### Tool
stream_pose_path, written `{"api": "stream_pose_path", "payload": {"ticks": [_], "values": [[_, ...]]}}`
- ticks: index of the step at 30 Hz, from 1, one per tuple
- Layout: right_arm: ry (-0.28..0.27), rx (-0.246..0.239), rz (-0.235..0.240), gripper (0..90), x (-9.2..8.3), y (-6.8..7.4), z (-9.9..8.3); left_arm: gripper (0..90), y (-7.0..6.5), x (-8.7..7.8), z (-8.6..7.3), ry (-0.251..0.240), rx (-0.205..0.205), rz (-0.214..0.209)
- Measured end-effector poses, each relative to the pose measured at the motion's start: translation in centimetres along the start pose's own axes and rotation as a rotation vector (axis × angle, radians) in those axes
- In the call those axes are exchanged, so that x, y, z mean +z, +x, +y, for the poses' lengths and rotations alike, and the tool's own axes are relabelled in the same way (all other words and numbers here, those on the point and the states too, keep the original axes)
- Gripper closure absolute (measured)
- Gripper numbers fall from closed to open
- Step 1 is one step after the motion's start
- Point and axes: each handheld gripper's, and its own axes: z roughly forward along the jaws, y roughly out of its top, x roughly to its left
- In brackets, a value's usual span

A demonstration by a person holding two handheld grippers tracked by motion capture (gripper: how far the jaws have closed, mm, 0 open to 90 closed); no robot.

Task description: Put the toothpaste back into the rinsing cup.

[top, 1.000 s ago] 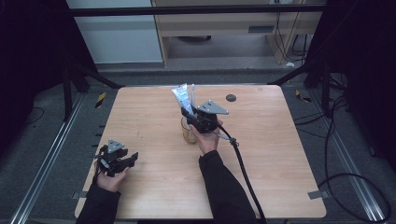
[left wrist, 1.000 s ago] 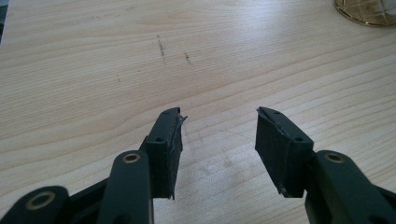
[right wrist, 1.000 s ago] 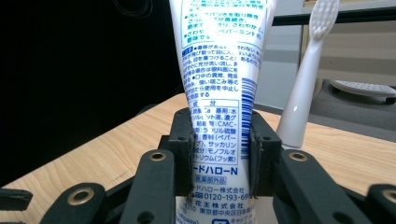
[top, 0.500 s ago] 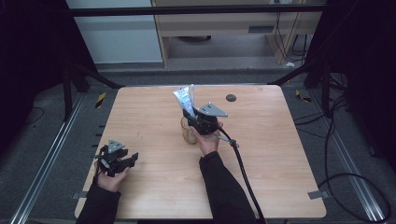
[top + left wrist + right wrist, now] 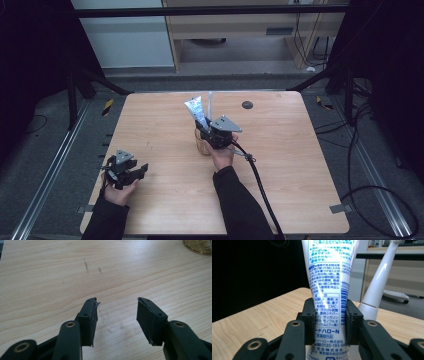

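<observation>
Toothpaste tube (image 5: pixel 329 290): your right gripper (image 5: pixel 330 317) pinches it beside the toothbrush (image 5: pixel 382 277), seemingly in the cup (image 5: pixel 202 145); keep it upright. Left gripper (image 5: pixel 117 312) rests spread.

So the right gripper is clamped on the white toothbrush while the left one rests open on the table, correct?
Not quite. In the right gripper view the right gripper is clamped on the toothpaste tube; the white toothbrush stands free beside it. The left gripper does rest open on the table.

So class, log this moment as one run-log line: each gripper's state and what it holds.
right gripper: shut on toothpaste tube, upright over cup | toothbrush: beside tube | left gripper: open, holding nothing, over table
</observation>
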Motion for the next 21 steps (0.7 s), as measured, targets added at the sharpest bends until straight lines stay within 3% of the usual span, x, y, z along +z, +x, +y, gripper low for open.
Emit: {"api": "stream_pose_path", "payload": {"ticks": [10,19,21], "values": [[-0.031,-0.007,0.002,67.8,-0.6,0.2,-0.6,50.2,0.0,0.0,0.0,0.002,0.000,0.002],[-0.036,-0.001,0.010,68.6,-0.8,0.2,-0.9,50.2,0.0,0.1,0.0,0.003,-0.001,0.003],[-0.015,-0.015,0.016,68.7,-0.7,0.2,-1.1,50.2,0.0,0.0,0.0,0.003,0.001,0.003]]}}
